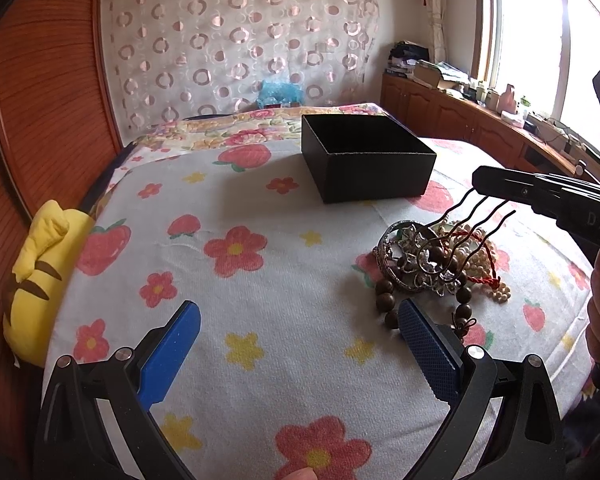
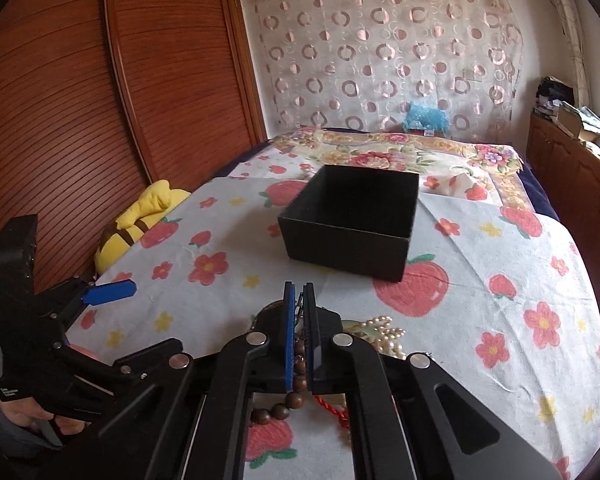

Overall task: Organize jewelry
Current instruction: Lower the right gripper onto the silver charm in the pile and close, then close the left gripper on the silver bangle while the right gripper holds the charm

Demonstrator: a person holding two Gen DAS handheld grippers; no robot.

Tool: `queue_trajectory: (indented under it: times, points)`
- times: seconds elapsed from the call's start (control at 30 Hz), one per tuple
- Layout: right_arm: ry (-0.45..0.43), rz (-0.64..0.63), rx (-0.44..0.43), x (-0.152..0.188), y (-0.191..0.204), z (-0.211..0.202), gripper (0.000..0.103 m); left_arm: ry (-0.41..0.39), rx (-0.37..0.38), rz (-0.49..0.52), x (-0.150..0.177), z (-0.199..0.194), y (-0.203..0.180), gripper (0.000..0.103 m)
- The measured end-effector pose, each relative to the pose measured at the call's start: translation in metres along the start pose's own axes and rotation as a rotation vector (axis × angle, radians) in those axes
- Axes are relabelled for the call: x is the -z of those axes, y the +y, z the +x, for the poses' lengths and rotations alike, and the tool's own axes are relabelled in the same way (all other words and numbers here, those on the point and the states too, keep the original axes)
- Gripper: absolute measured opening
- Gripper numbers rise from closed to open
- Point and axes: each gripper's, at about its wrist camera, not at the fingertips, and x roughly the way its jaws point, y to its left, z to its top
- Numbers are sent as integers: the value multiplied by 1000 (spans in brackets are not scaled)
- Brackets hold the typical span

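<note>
An open black box [image 1: 364, 160] [image 2: 352, 220] stands on the flower-print bedspread [image 1: 260, 280]. To its right lies a jewelry pile: wooden bead bracelet [image 1: 392, 308] [image 2: 288, 404], pearls [image 1: 500, 292] [image 2: 384, 332], red cord [image 1: 484, 280]. My right gripper [image 1: 480, 178] [image 2: 299, 292] is shut on the wavy prongs of a silver hair comb [image 1: 428, 264]. The comb's ornate head hangs down at the pile; I cannot tell whether it touches. My left gripper [image 1: 298, 312] stays open and holds nothing, low over the cloth to the left of the pile. One of its blue fingers [image 2: 108, 292] shows in the right wrist view.
A yellow plush toy [image 1: 40, 272] [image 2: 140, 220] is wedged between the bed's left edge and the wooden slatted wardrobe [image 1: 40, 100]. A floral blanket [image 2: 400, 156] lies beyond the box. A cluttered wooden cabinet [image 1: 460, 108] runs under the window at right.
</note>
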Motion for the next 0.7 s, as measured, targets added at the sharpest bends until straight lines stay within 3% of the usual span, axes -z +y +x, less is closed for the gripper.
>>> queue_trajectory:
  times: [0.23, 0.5, 0.7]
  points:
    - [24, -21, -17, 2, 7, 9, 4, -1, 1, -11, 0, 1, 2, 96]
    - [-44, -4, -9, -6, -10, -22, 3, -5, 25, 27, -13, 7, -8, 96]
    - [-77, 0, 37, -8, -29, -43, 2, 25, 85, 79, -25, 23, -29, 96]
